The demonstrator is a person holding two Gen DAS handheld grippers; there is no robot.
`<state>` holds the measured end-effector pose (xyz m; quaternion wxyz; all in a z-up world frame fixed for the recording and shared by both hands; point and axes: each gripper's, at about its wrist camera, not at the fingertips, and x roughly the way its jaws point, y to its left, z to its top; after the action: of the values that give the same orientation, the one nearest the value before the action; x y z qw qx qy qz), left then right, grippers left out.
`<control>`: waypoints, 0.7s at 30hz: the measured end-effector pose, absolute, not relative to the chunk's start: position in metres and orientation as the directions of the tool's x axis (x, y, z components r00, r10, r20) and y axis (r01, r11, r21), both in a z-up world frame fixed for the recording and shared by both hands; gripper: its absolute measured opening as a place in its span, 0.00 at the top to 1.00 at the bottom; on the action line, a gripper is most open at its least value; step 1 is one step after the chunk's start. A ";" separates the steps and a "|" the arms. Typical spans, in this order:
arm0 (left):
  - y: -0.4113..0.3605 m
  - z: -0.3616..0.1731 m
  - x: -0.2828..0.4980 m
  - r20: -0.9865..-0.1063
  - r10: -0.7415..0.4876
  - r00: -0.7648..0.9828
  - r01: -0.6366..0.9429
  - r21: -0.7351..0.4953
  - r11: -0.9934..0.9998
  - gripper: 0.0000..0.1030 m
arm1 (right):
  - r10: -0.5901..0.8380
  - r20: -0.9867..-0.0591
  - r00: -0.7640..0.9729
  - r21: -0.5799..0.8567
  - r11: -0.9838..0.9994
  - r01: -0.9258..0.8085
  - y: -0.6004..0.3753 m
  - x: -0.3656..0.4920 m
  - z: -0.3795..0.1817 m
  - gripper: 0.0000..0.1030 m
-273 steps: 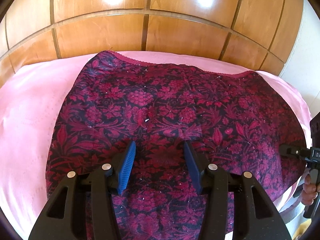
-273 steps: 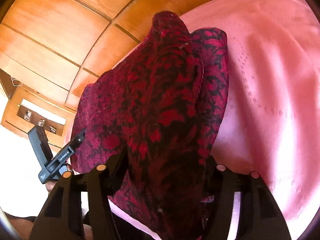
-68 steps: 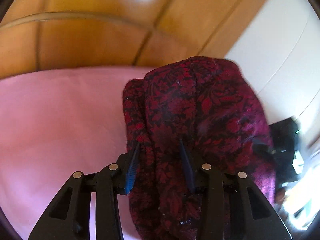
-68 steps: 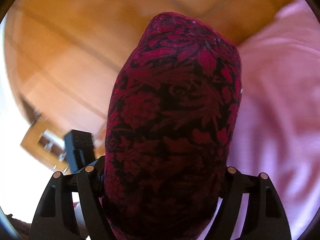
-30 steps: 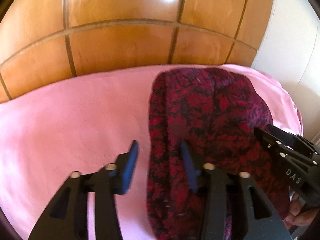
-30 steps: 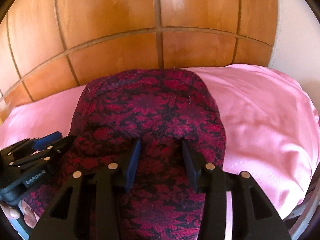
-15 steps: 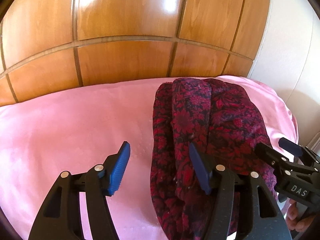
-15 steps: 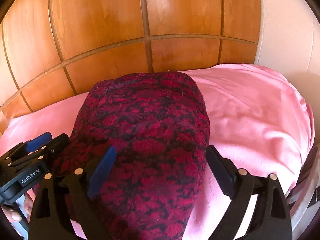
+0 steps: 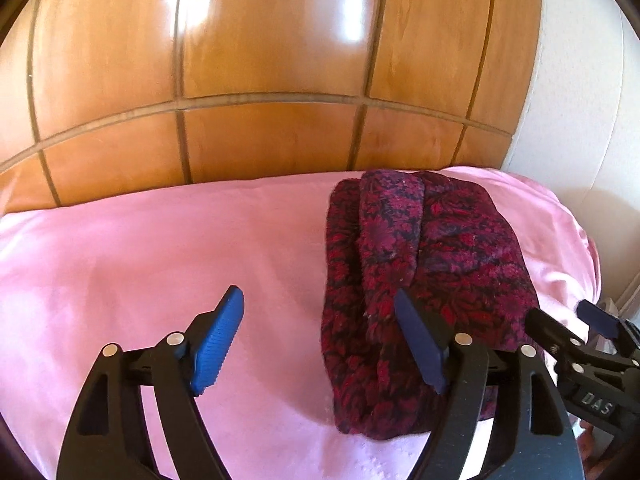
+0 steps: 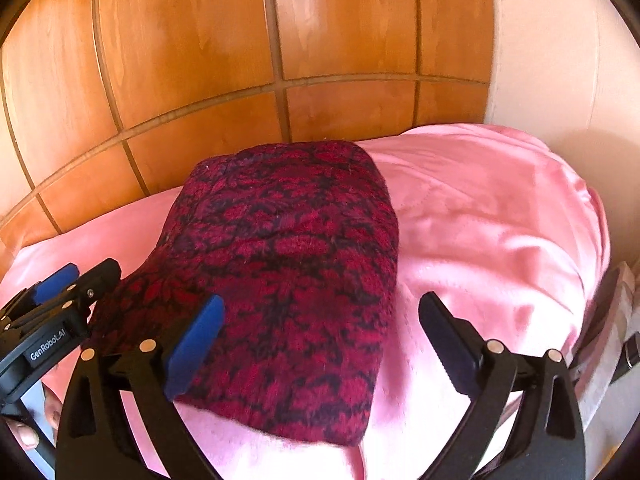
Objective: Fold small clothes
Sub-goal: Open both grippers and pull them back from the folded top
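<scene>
A dark red and black floral garment lies folded into a narrow stack on the pink cloth; it also shows in the right wrist view. My left gripper is open and empty, hovering above the garment's left edge. My right gripper is open and empty, hovering above the garment's right edge. Each gripper appears at the edge of the other's view: the right gripper and the left gripper.
A glossy wooden panelled wall rises right behind the pink-covered surface. A white wall stands to the right. The pink cloth drops over the table's right edge.
Both grippers let go of the folded garment, opened wide and drew back and up from it. The garment now rests on the pink cloth.
</scene>
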<state>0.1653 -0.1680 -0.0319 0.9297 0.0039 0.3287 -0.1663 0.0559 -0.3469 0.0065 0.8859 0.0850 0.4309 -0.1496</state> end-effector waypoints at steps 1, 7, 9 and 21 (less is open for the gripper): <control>-0.166 -0.031 0.163 -0.609 -0.303 0.733 0.307 -0.101 0.946 0.25 | -0.210 -0.780 0.589 0.011 0.937 0.350 -0.344 0.051 0.009 0.03; -0.147 -0.033 0.135 -0.579 -0.277 0.767 0.274 -0.094 0.957 0.18 | -0.287 -0.743 0.605 -0.025 0.915 0.403 -0.323 0.024 0.016 0.02; -0.143 -0.035 0.124 -0.573 -0.261 0.777 0.268 -0.073 0.961 0.15 | -0.285 -0.751 0.596 -0.019 0.911 0.413 -0.316 0.019 0.013 0.02; -0.129 -0.034 0.104 -0.567 -0.240 0.788 0.241 -0.074 0.968 0.04 | -0.354 -0.735 0.579 -0.076 0.891 0.448 -0.293 0.011 0.011 0.02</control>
<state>0.1043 -0.1289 -0.0339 0.9456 0.0010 0.2995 -0.1270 0.0110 -0.2932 0.0109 0.8866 0.0587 0.3994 -0.2259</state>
